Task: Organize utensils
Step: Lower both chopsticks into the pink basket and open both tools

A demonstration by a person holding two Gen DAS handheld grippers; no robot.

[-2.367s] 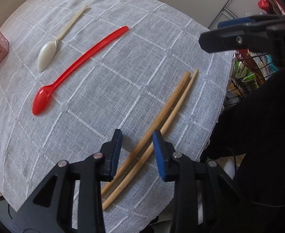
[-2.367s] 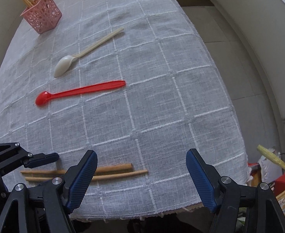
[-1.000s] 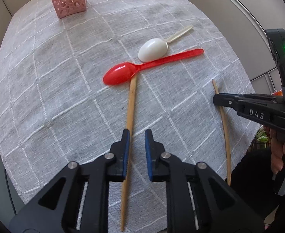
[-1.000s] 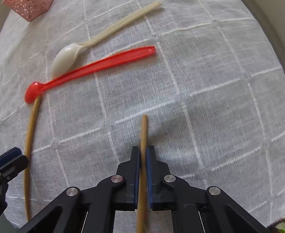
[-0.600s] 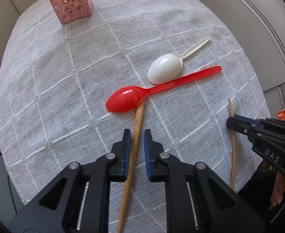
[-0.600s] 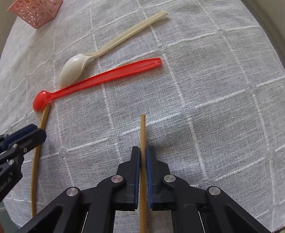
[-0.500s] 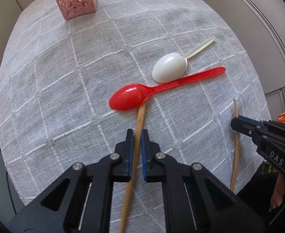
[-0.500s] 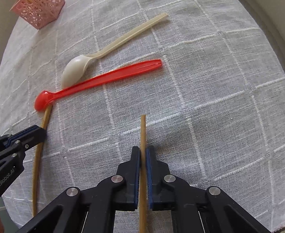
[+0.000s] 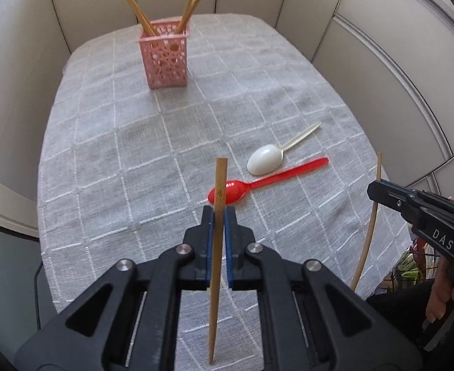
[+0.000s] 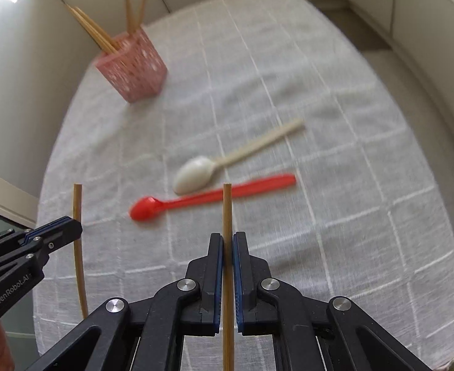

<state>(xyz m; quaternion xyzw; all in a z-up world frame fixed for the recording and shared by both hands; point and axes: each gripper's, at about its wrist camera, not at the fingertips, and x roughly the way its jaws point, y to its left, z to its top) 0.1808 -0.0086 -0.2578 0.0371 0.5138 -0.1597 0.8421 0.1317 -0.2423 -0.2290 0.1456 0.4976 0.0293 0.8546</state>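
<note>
Above the checked tablecloth [image 9: 109, 160], the left gripper [image 9: 217, 216] and right gripper [image 10: 227, 244] each pinch one chopstick [image 9: 218, 204] [image 10: 227, 216] tight. Red spoon [image 9: 245, 187] and white spoon [image 9: 265, 162] lie side by side, perhaps touching, well short of the pink holder [image 9: 165, 58].

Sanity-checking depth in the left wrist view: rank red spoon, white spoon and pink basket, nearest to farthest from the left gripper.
1. Red spoon: nearest, its bowl just beyond the left gripper, slightly right.
2. White spoon: next, right of centre, just behind the red one.
3. Pink basket: farthest, at the far end of the table, slightly left, with chopsticks standing in it.
</note>
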